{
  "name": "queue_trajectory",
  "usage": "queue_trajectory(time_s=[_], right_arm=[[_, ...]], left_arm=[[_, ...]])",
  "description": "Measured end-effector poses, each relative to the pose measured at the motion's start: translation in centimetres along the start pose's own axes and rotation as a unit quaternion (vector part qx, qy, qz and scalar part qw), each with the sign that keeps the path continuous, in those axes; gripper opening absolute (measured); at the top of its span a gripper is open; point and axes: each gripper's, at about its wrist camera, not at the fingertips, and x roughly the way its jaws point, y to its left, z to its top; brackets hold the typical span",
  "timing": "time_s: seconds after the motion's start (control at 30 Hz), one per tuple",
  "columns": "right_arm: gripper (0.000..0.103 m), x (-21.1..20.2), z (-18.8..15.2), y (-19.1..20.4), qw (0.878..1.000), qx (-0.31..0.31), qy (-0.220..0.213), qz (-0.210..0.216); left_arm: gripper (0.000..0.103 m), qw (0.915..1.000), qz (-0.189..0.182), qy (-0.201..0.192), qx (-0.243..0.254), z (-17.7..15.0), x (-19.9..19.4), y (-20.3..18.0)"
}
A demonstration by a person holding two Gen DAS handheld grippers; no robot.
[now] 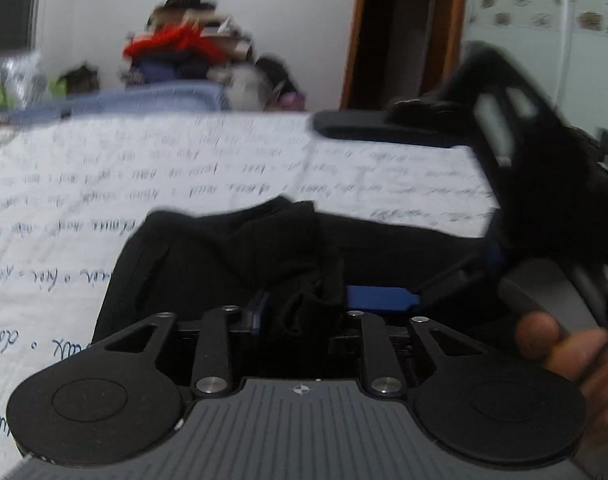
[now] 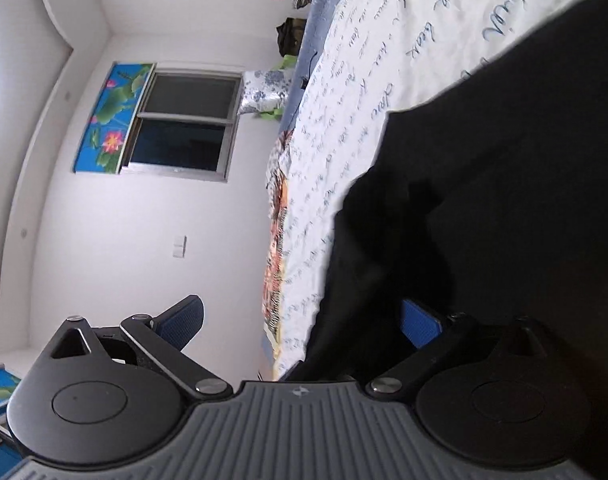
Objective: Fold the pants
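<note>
Closest thing in the left wrist view is the left gripper (image 1: pixel 304 312) with its black linkage arms and blue pads, and there's a bunched wad of the black fabric pants (image 1: pixel 232 252) sitting right between the jaws. They look pinched in on it, so I'd call that a grip on the cloth. The rest of the pants lie crumpled on the white bedsheet printed with blue handwriting (image 1: pixel 104 168).

The right gripper (image 2: pixel 300 328) is rolled onto its side and its jaws stand wide apart. One blue pad hangs out over the room, the other sits against the dark cloth (image 2: pixel 503 200), but nothing is clamped.

My guess at the step: early on, still gathering and straightening the pants before any real fold. Next move probably needs the right gripper to catch an edge (waistband or hem, can't tell which is which in all that black) so both can stretch it flat.

In the way: the right gripper's black body (image 1: pixel 523 152) looms over the left one's view, with the person's hand (image 1: pixel 563 348) close by. Further off there's a pile of red and dark clothes (image 1: pixel 176 52) at the far side of the bed, a floral pillow (image 2: pixel 264 92), and a window (image 2: pixel 184 120) beside a lotus-print curtain (image 2: pixel 108 120). None of that is near the work.
</note>
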Motion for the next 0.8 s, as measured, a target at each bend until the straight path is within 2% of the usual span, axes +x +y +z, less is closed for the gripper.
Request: queue_trajectory(time_s=[0.07,0.1,0.17,0.27,0.37,0.43,0.47,0.5,0.6,0.67,0.8], right_arm=[[0.103,0.3,0.0,0.6,1.0,-0.012,0.018,-0.016],[0.103,0.6,0.1,0.9,0.999,-0.017,0.024,-0.028],[0.103,1.4,0.2,1.4,0.998,-0.025,0.036,-0.047],[0.103,2.6,-0.1,2.3,0.994,-0.049,0.052,-0.084],[0.101,3.5,-1.4,3.3,0.985,-0.106,0.07,-0.115],[0.075,4.2,-2.5,3.8,0.974,-0.148,0.083,-0.15],[0.039,4.7,-2.9,3.8,0.966,-0.162,0.087,-0.182],[0.025,4.9,-2.9,3.6,0.964,-0.166,0.092,-0.187],[0.019,4.6,-2.5,3.0,0.973,-0.137,0.089,-0.162],[0.016,3.8,-2.0,3.4,0.98,-0.123,0.075,-0.137],[0.015,2.8,-1.2,5.2,0.984,-0.131,0.058,-0.109]], left_arm=[[0.041,0.999,-0.038,-0.016,-0.013,-0.4,-1.8,0.8],[0.05,0.9983,-0.053,-0.024,-0.008,-0.5,-2.8,1.2],[0.056,0.9975,-0.056,-0.043,0.007,-1.2,-4.6,1.6],[0.061,0.9981,-0.013,-0.059,0.014,-1.9,-6.8,2.9],[0.065,0.9975,0.057,-0.041,-0.003,-2.9,-7.4,4.1],[0.065,0.9958,0.09,-0.006,-0.018,-3.3,-6.5,4.8],[0.065,0.9953,0.092,0.01,-0.03,-3.5,-6.0,5.0],[0.065,0.9954,0.086,0.019,-0.038,-3.7,-5.7,5.1],[0.066,0.9971,0.073,0.011,-0.019,-3.9,-5.2,4.0],[0.071,0.9968,0.079,0.006,-0.005,-3.9,-4.8,3.3],[0.072,0.9951,0.095,0.004,-0.027,-3.3,-4.1,3.8]])
